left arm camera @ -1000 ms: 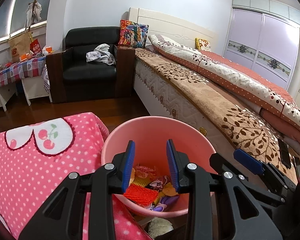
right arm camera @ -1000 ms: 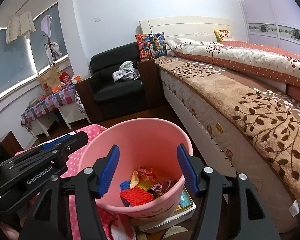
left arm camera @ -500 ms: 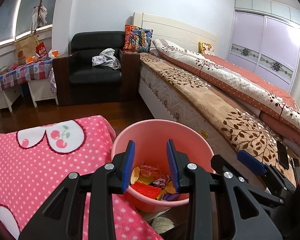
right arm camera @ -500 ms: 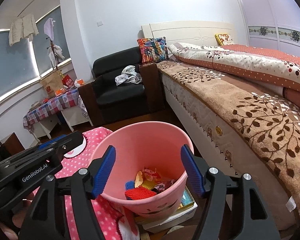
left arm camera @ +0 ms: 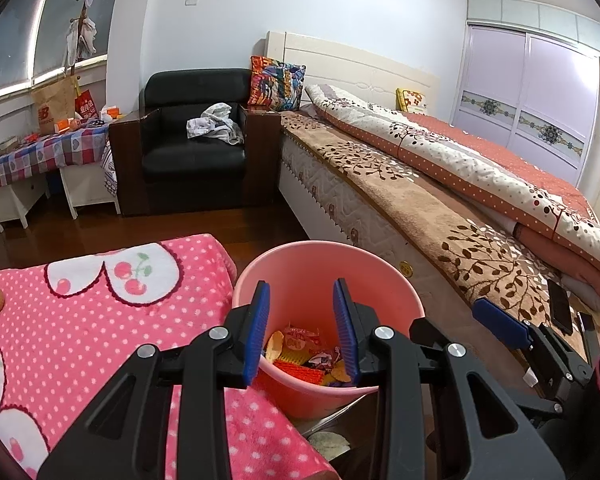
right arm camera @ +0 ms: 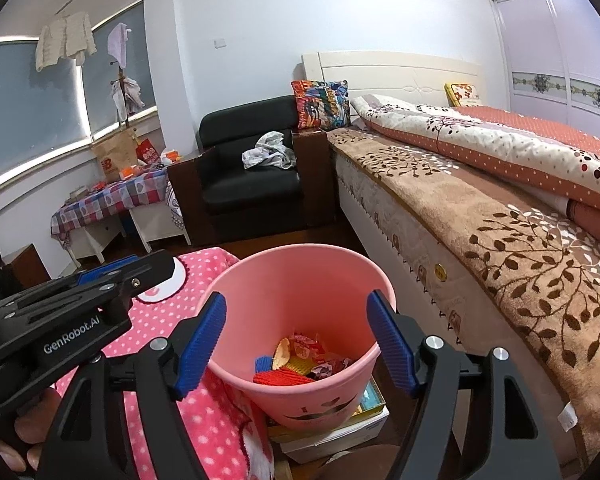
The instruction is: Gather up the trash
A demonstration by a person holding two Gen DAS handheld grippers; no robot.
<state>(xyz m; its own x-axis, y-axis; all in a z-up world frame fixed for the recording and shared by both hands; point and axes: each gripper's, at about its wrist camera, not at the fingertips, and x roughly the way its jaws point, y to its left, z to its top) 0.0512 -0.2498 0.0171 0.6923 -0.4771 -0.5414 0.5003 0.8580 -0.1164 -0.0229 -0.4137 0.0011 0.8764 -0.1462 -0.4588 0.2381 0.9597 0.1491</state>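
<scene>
From each wrist we look forward and down, close over the pink bucket [left arm camera: 300, 268] [right arm camera: 300, 276]; both views share it, the bed [left arm camera: 420, 200] [right arm camera: 460, 200] and armchair [left arm camera: 196, 148] [right arm camera: 252, 172].

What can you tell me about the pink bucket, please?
The bucket is a round, salmon-pink pail, plastic by its look, tapering toward the base, with a dark print low on its front. It stands upright and open, between the pink dotted blanket and the bed, on a white box. Inside lies a shallow heap of wrappers, red, yellow and blue. Both grippers hover near it with jaws open, touching nothing.
</scene>
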